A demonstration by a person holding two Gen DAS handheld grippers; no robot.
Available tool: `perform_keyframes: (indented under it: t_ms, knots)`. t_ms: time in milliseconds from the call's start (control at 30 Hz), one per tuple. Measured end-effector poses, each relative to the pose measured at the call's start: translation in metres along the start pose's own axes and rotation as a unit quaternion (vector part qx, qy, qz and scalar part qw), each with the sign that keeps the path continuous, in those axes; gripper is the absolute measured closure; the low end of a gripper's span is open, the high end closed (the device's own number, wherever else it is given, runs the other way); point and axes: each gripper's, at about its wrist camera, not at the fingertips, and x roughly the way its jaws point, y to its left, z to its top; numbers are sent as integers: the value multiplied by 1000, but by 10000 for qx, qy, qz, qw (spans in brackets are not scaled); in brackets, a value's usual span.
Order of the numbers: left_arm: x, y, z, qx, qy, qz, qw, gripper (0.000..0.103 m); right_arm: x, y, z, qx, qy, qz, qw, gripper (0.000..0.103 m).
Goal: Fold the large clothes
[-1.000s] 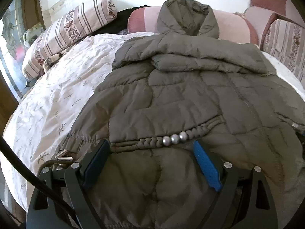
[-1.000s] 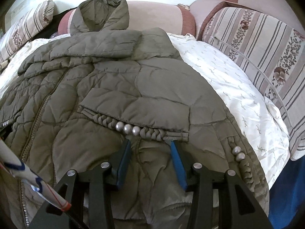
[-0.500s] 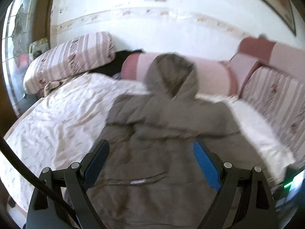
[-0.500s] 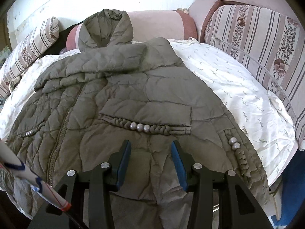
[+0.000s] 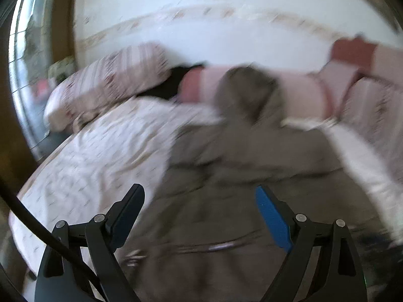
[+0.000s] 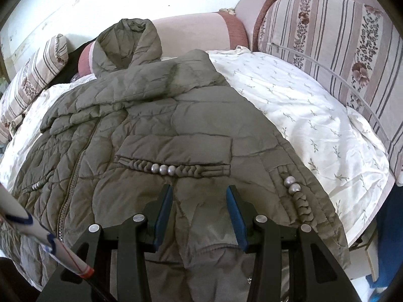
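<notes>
Coat (image 6: 156, 130) runs lengthwise up-frame from my hem-side grippers: right gripper (image 6: 199, 216) half-open, left gripper (image 5: 199, 216) wide, both empty.

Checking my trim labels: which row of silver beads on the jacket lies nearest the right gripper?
The three-bead row on the braided pocket trim, just beyond the right gripper. The other bead groups sit out toward the jacket's side edges.

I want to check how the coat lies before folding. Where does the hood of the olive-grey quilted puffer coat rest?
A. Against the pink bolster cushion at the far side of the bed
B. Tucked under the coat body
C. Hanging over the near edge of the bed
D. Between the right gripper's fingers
A: the hood of the olive-grey quilted puffer coat leans up against the pink bolster cushion, far from the right gripper.
</notes>
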Motion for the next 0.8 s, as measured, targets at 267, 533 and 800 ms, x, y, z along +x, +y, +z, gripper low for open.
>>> perform_keyframes:
  t_ms: [267,533,800]
  knots:
    - [48,44,-26,-772,835,201,9933,14,9,12,0,-104,69,-29,9999,51]
    - [-30,-22,20,-609,107,-683,9957,14,14,13,-1,-188,148,-47,9997,51]
    - [-141,-102,64,-186,-444,-1954,9795,14,11,5,-1,-62,163,112,9998,51]
